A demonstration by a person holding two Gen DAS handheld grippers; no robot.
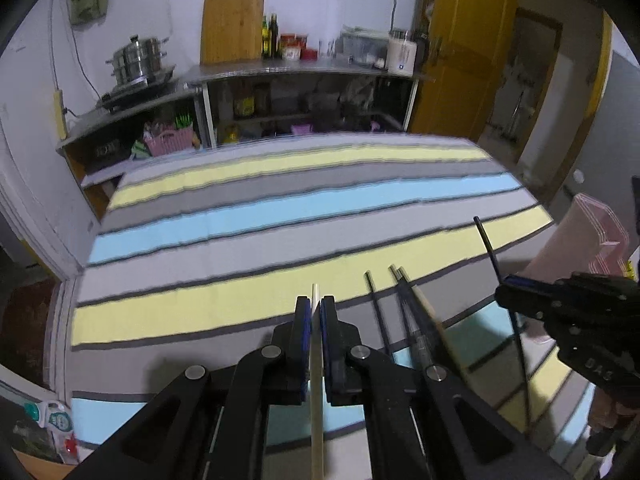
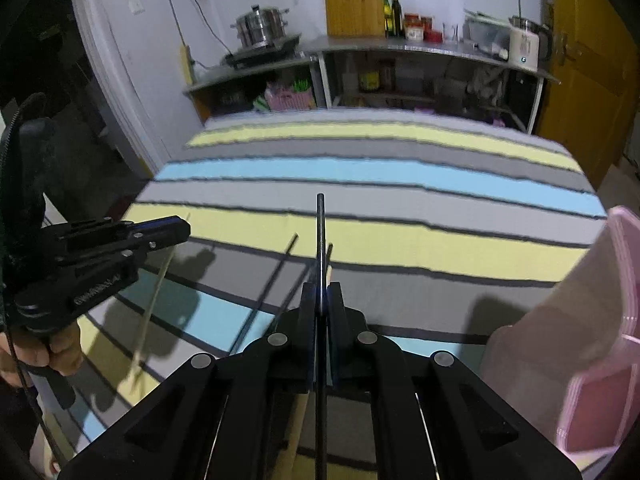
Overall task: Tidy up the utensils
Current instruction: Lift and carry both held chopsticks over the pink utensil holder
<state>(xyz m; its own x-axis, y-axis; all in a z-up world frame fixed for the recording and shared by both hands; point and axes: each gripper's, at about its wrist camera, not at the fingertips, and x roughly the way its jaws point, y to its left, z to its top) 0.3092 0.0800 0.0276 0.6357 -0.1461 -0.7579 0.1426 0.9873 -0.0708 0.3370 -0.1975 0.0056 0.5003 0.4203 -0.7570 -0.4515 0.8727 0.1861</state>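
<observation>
You are mid-pickup; your left gripper (image 1: 316,312) is clamped on a pale wooden chopstick (image 1: 317,400), your right gripper (image 2: 321,300) on a thin black chopstick (image 2: 321,232), both above the striped cloth (image 1: 280,208); next, carry them to the pink basket (image 2: 600,320); three more chopsticks (image 1: 404,308) lie between.

The tablecloth (image 1: 280,216) looked like matt woven cloth. The pale chopstick (image 1: 316,380) seemed wood, and the black chopstick (image 2: 321,232) was smooth and a little glossy. The pink bin (image 2: 600,320) was shiny plastic. The pot (image 1: 138,58) was polished metal.
</observation>
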